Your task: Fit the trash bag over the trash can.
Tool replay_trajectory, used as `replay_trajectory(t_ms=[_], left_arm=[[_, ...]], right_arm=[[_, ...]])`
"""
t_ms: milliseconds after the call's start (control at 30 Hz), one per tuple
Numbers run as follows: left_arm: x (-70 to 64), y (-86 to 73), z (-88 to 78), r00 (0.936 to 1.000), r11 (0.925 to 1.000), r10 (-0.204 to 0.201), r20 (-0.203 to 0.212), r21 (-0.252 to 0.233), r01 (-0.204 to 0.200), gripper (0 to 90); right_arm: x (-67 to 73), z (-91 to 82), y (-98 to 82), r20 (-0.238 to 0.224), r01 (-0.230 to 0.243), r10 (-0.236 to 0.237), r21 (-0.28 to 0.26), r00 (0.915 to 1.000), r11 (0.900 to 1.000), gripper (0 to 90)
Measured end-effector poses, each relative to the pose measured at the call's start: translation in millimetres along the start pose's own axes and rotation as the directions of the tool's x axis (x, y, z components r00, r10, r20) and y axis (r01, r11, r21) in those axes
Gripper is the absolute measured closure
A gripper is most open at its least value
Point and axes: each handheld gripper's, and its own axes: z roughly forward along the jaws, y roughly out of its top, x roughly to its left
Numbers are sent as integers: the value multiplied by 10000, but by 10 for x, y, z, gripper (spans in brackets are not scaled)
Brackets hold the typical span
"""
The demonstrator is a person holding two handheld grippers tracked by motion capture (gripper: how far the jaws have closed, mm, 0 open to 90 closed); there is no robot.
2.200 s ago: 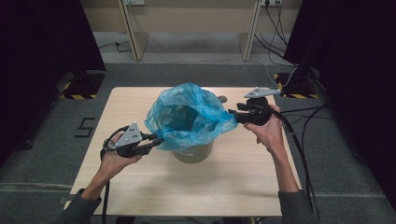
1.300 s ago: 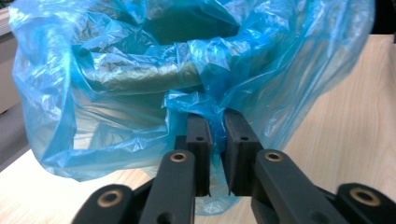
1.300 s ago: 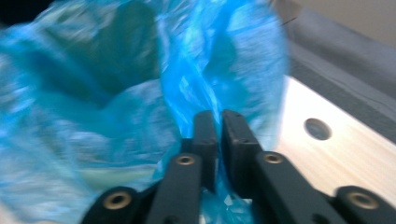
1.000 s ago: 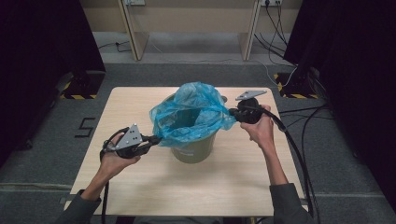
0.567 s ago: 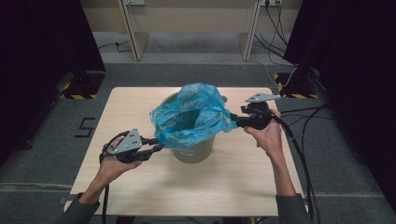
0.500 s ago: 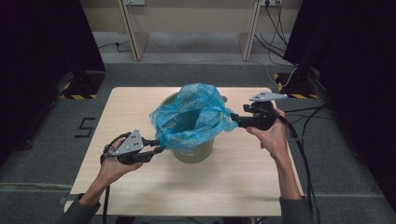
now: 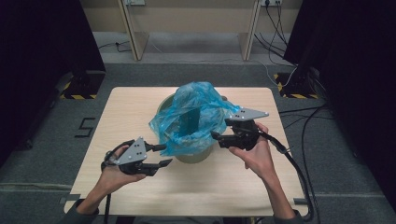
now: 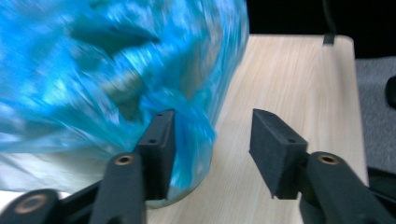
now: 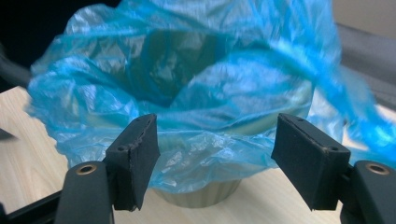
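At the table's (image 7: 140, 196) centre, my blue bag (image 7: 196, 116) drapes over the pale bin (image 7: 196, 156). Half a second ago both grippers pinched its rim; now the right gripper (image 7: 215, 136) has let go and stands wide open, the bag's edge just ahead of its jaws. My left gripper (image 7: 162, 155) has also spread wide and empty, one pad brushing the plastic at the bin's side.
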Motion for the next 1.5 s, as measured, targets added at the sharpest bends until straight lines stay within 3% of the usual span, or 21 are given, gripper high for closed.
replay_trajectory(t_ms=[133, 233, 267, 300, 400, 500, 600, 667, 767, 833, 967, 1067, 1233, 1300, 1333, 1400, 1500], left_arm=[[89, 128, -169, 9997, 9982, -240, -37, -548, 237, 472], [274, 254, -185, 9977, 9959, -597, -316, -704, 573, 458], [274, 254, -185, 9977, 9959, -597, -316, -704, 573, 449], [379, 297, -150, 9951, 9938, -840, -514, -770, 799, 446], [611, 345, -44, 9856, 9904, -1276, -1110, -685, 1205, 415], [785, 366, 85, 9772, 9855, -1677, -1304, -491, 1626, 391], [872, 370, 175, 9745, 9849, -1731, -1428, -252, 1713, 405], [992, 355, 269, 9745, 9868, -1589, -1584, 64, 1620, 518], [1131, 310, 297, 9722, 9871, -1560, -1748, 78, 1598, 733], [1195, 274, 290, 9677, 9871, -1551, -1985, 84, 1600, 809], [1340, 153, 252, 9543, 9804, -1948, -2268, -143, 1967, 857], [1396, 41, 250, 9479, 9777, -2051, -2438, -64, 2099, 858], [1418, -188, 344, 9455, 9707, -2303, -2304, 140, 2398, 842], [1407, -228, 362, 9447, 9687, -2362, -2276, 211, 2473, 794], [1384, -243, 339, 9426, 9674, -2429, -2292, 142, 2528, 726], [1360, -219, 270, 9397, 9647, -2567, -2258, 0, 2635, 615], [1307, -167, 141, 9366, 9669, -2504, -2449, -151, 2546, 485]], right_arm=[[-8, 14, -70, -375, 59, -56, 83, 9993, 9999, 526], [-40, 37, -129, -808, 13, 5, 220, 9967, 9998, 646], [-40, 37, -129, -808, 13, 5, 220, 9967, 9998, 646], [-81, 42, -161, -879, -74, 100, 302, 9961, 9995, 718], [-103, 69, -211, -942, 32, 7, 413, 9956, 9991, 818], [-107, 108, -251, -873, 368, -322, 514, 9957, 9980, 897], [-139, 154, -286, -692, 486, -440, 656, 9966, 9967, 900], [-180, 195, -318, -571, 486, -439, 821, 9974, 9954, 900], [-259, 278, -384, -387, 474, -437, 1001, 9983, 9939, 900], [-310, 328, -422, -307, 426, -395, 1082, 9987, 9932, 900], [-408, 419, -483, -308, 242, -207, 1149, 9993, 9931, 900], [-438, 473, -511, -273, 214, -182, 1217, 9995, 9923, 900], [-460, 556, -554, -381, 78, -29, 1273, 9993, 9918, 897], [-448, 548, -554, -237, -85, 119, 1401, 9996, 9901, 773], [-434, 516, -545, -74, -141, 153, 1405, 9999, 9900, 702], [-412, 408, -509, 89, -164, 154, 1288, 9998, 9915, 598], [-370, 127, -399, 479, -75, 38, 775, 9988, 9970, 508]])
